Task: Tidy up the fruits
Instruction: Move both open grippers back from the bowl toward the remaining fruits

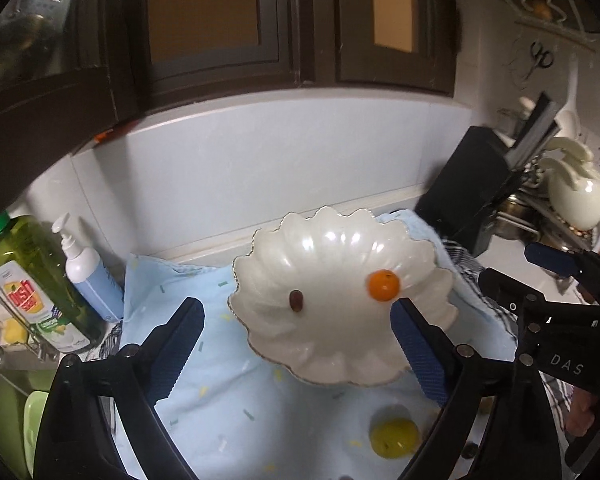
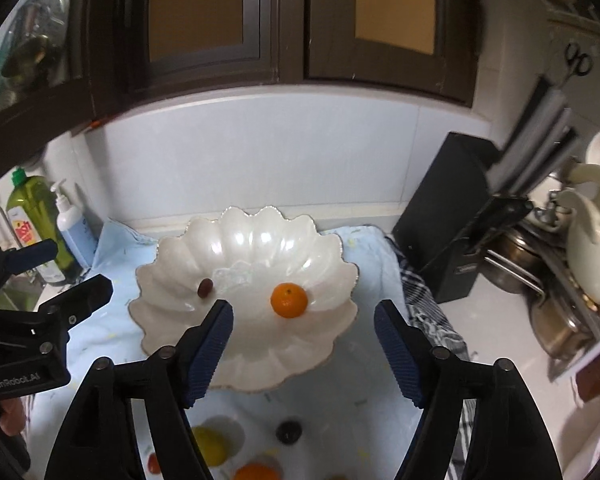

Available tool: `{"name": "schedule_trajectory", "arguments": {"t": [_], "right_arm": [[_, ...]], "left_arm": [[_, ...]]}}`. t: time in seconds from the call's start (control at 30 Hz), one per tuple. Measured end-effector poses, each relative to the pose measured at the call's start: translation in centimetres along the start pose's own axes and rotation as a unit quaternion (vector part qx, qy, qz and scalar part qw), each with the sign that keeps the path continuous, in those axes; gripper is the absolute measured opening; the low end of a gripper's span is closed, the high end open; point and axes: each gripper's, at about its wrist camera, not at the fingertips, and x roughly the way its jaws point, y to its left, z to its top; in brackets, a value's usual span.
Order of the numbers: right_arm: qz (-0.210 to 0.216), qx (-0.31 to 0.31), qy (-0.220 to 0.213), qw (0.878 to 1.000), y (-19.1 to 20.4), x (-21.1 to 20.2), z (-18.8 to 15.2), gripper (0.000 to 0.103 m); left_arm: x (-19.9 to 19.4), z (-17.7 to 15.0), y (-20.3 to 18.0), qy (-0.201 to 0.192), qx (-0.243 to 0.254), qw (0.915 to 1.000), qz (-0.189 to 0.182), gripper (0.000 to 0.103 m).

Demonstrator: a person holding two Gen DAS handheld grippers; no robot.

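**Both tongs open above shell dish; two fruits in, others on the cloth**

Left gripper [image 1: 296, 336]: jaws spread wide, nothing between them. Blue ribbed pads [image 1: 420, 356] hang over the near edge of the dish. Seen also from the right wrist view at far left, jaws apart.

Right gripper [image 2: 304, 344]: jaws likewise wide apart and empty, hovering over the near rim of the dish. It appears in the left wrist view at far right, held in a hand [image 1: 588, 416].

White scalloped dish [image 2: 172, 256]: sits on a pale blue cloth [image 1: 220, 400] against the tiled wall. Inside: a small orange [image 2: 289, 300] toward the right side, and a small dark red oblong fruit [image 2: 205, 288] toward the left, well apart from each other.

On the cloth, nearer the cameras than the dish: a yellow fruit [image 2: 210, 446], a dark round fruit [image 2: 289, 431], a second orange [image 2: 256, 473] at the bottom edge, and a small red fruit [image 2: 153, 465] partly hidden behind the right gripper's finger. All blurred; kinds uncertain.

Surroundings: green dish soap bottle [image 1: 32, 280] and white pump bottle [image 1: 88, 272] stand side by side at left. Black knife block [image 2: 456, 216] at right on the counter, beside a checked towel [image 2: 432, 316]. Cream pitcher [image 2: 592, 248] and metal pots [image 2: 560, 320] beyond it. Scissors [image 2: 578, 60] hang on the right wall.
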Motion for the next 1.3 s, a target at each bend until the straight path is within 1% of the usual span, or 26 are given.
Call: {"name": "schedule_trajectory", "arguments": {"t": [0.13, 0.23, 0.37, 0.53, 0.73, 1.0, 1.13, 1.3], "right_arm": [[-0.013, -0.009, -0.018, 1.0, 0.1, -2.7, -1.3, 0.074], [-0.022, -0.009, -0.032, 0.999, 0.0, -4.8, -2.2, 0.074], [-0.047, -0.023, -0.055, 0.997, 0.0, -7.2, -3.6, 0.074], [-0.054, -0.034, -0.066, 0.996, 0.3, -9.3, -5.4, 0.074], [-0.048, -0.03, -0.061, 0.997, 0.0, -10.7, -7.7, 0.074], [-0.056, -0.028, -0.052, 0.997, -0.8, -11.6, -10.4, 0.074], [-0.054, -0.022, -0.045, 0.997, -1.2, -11.8, -11.7, 0.074], [-0.045, -0.016, -0.016, 0.999, -1.5, -11.2, -13.1, 0.074]], "left_arm": [[-2.3, -0.7, -0.7, -0.014, 0.011, 0.9998, -0.012, 0.098], [-4.0, -1.6, -1.0, -0.023, 0.012, 0.9996, -0.012, 0.098], [-5.7, -2.7, -1.5, -0.032, 0.016, 0.9993, -0.009, 0.098], [-7.7, -4.0, -2.3, -0.042, 0.028, 0.9987, -0.01, 0.098], [-9.2, -5.7, -3.4, -0.046, 0.044, 0.9978, -0.016, 0.098], [-9.7, -8.2, -5.0, -0.026, 0.056, 0.9971, -0.045, 0.097], [-9.7, -9.2, -5.5, -0.024, 0.067, 0.9963, -0.049, 0.097], [-9.2, -10.3, -6.3, -0.018, 0.078, 0.9954, -0.051, 0.097]]}}
